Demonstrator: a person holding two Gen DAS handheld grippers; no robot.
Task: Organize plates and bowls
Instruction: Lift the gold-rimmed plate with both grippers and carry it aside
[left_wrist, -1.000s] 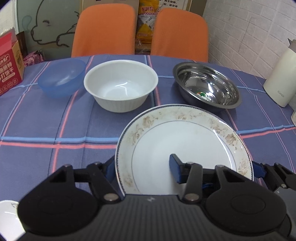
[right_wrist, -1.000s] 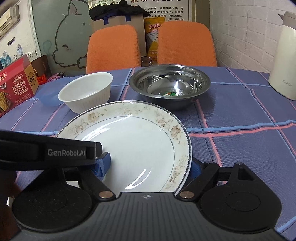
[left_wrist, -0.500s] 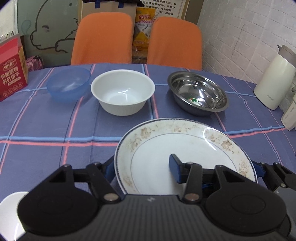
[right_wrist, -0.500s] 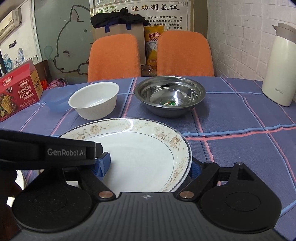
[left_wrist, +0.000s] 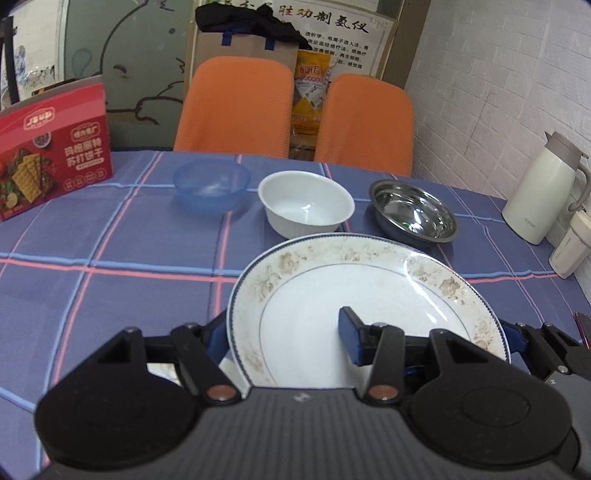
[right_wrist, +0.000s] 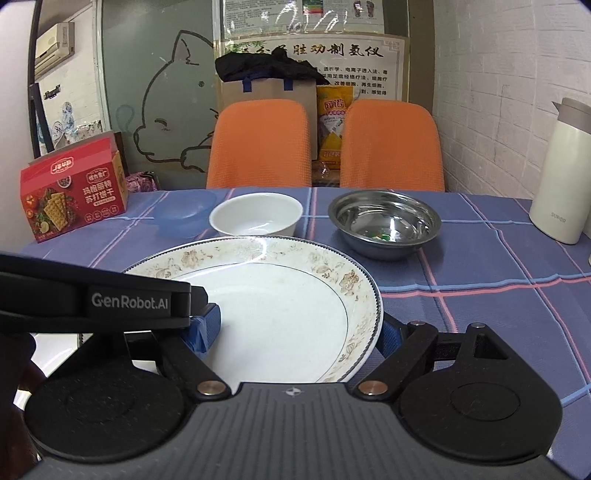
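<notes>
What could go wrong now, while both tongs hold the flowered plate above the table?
1. The flowered plate is pinched only at opposite rims, so it may slip and break.
2. Moved forward low, it may strike the white bowl or steel bowl just beyond it.

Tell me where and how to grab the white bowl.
Pinch the white bowl by its near rim, coming from above, one finger inside and one outside. It sits upright and empty, with open cloth between it and the blue bowl and steel bowl.

Plate (left_wrist: 369, 295) near rim hidden behind left gripper (left_wrist: 282, 338); kettle (right_wrist: 565, 173) cut off at right edge
</notes>
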